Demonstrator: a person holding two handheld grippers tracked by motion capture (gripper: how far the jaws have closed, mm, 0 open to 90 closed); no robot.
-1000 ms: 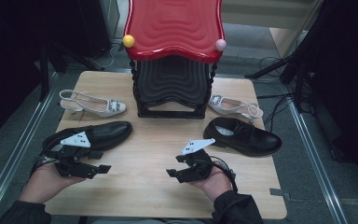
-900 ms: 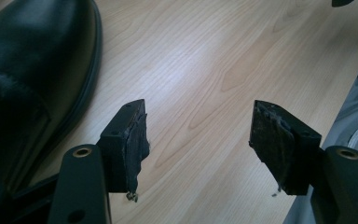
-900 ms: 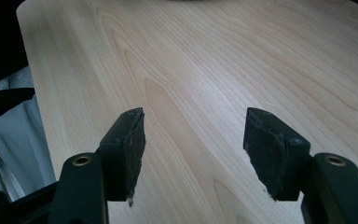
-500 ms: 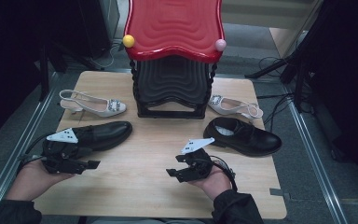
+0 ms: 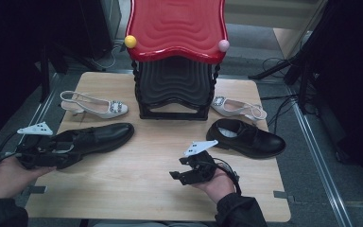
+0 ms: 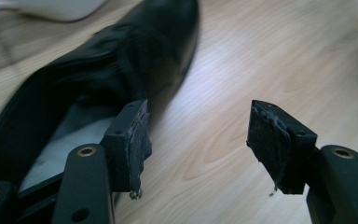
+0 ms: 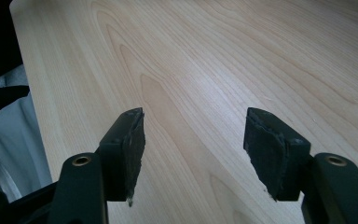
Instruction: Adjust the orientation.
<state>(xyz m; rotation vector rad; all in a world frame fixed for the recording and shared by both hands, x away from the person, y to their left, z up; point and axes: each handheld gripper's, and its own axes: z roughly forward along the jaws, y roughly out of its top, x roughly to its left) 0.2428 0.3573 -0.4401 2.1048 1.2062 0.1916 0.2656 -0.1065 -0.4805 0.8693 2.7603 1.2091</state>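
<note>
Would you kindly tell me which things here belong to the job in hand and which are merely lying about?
In hand:
left tongs, open
black shoe on the left, beside them

Lying about:
right tongs, open over bare table
other black shoe
two pale heeled shoes
red-topped stand

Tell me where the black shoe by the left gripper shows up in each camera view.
High view: the black shoe lies at the table's left, toe pointing right, heel by the left gripper.
Left gripper view: it runs from the top centre down to the lower left, its opening beside the left-hand jaw.
Right gripper view: bare wood lies ahead of the open jaws.
Shared landmark: the light wooden table.
</note>
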